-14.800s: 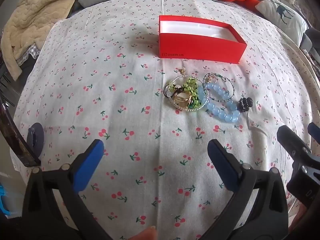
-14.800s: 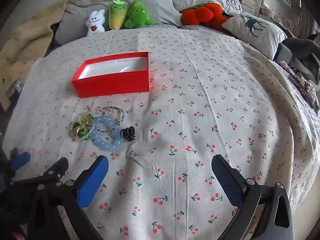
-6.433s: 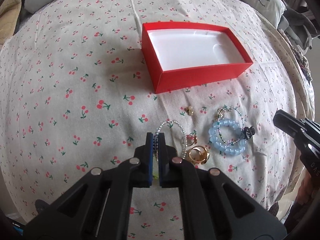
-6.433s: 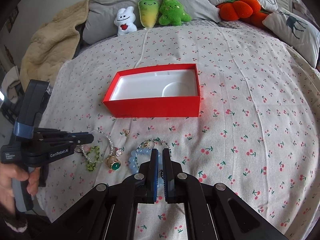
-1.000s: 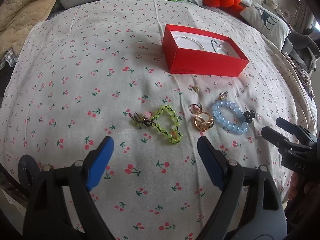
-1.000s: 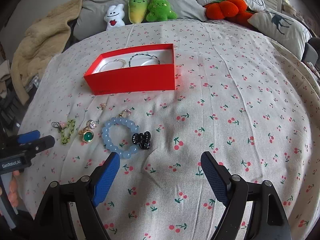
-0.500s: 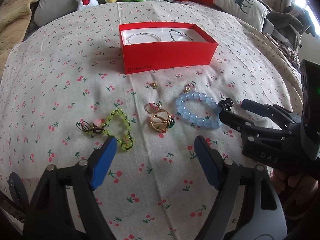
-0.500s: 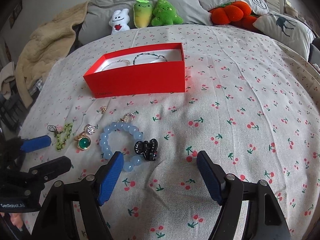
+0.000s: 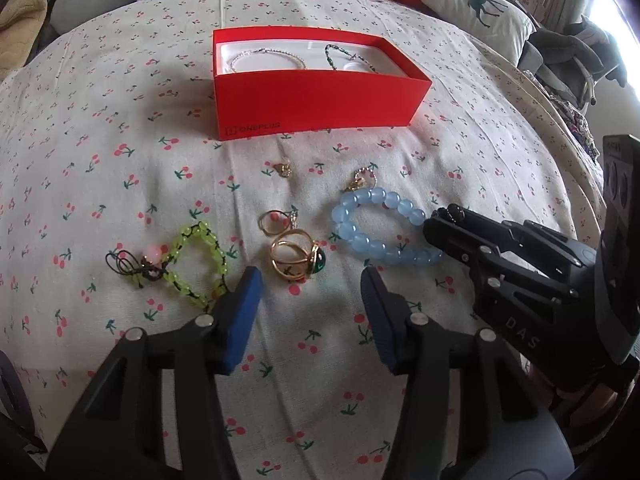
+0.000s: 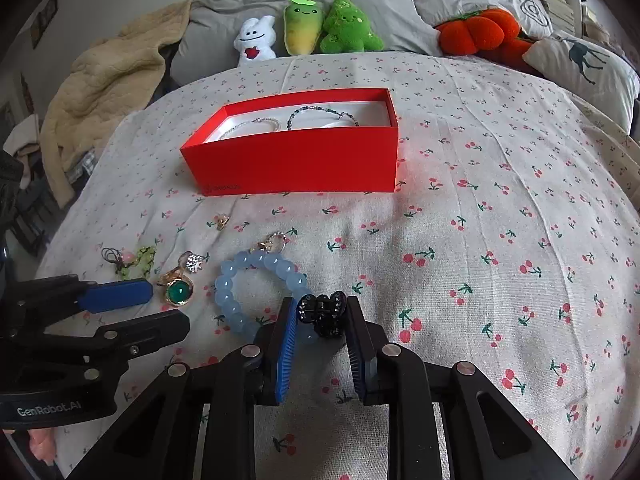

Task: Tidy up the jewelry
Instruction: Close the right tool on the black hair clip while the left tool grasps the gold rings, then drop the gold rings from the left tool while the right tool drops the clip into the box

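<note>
On the cherry-print bedspread, a gold ring with a green stone point(image 9: 298, 260) lies just ahead of my left gripper point(image 9: 310, 300). The jaws are closing, and the pads stand clear of the ring. My right gripper point(image 10: 321, 340) is closing too, and its pads touch both sides of a black hair clip point(image 10: 322, 316). The clip lies against a blue bead bracelet point(image 10: 224, 292). A green bead bracelet point(image 9: 218, 256) lies to the left, with small rings point(image 9: 274, 222) and a gold earring point(image 9: 284, 169) nearby. The red box point(image 9: 320, 100) behind holds two thin bracelets.
Plush toys point(image 10: 308, 28) and grey pillows line the head of the bed. An orange plush point(image 10: 472, 30) sits at the right and a beige blanket point(image 10: 104, 84) at the left. The two grippers sit close side by side; the left gripper point(image 10: 168, 308) shows beside the ring.
Both grippers have come down closer to the jewelry and their jaws have narrowed. The right jaws went from wide open to enclosing the black hair clip.
</note>
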`<state>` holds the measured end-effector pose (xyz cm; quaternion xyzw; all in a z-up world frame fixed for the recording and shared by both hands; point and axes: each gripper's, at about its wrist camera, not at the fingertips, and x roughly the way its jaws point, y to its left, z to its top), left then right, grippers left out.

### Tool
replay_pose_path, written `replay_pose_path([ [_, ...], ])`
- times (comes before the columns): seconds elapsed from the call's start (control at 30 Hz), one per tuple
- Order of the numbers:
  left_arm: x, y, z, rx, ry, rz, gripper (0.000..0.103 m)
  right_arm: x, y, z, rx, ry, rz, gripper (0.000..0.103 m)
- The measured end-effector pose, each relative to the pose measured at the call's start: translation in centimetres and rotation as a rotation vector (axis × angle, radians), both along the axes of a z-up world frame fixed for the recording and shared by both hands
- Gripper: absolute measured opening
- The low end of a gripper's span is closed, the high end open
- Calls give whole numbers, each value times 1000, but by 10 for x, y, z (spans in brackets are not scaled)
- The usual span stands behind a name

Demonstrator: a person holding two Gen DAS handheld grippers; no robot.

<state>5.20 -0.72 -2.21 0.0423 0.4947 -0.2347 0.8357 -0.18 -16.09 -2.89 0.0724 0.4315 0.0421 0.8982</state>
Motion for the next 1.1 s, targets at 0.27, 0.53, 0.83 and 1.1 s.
replay_pose_path([
  [0.27, 7, -5, -5, 32, -11, 20, 45, -13, -11, 5, 26, -20, -3, 24],
  [0.53, 12, -5, -5, 60, -26, 35, 32, -17, -19, 5, 26, -8, -20, 24],
  [0.83, 9, -4, 4, 42, -24, 38, 32, -18, -21, 8, 17, 3, -28, 24],
  [1.1, 12, 0, 31, -8, -57, 49, 32, -4, -20, 33, 13, -25, -13, 24],
])
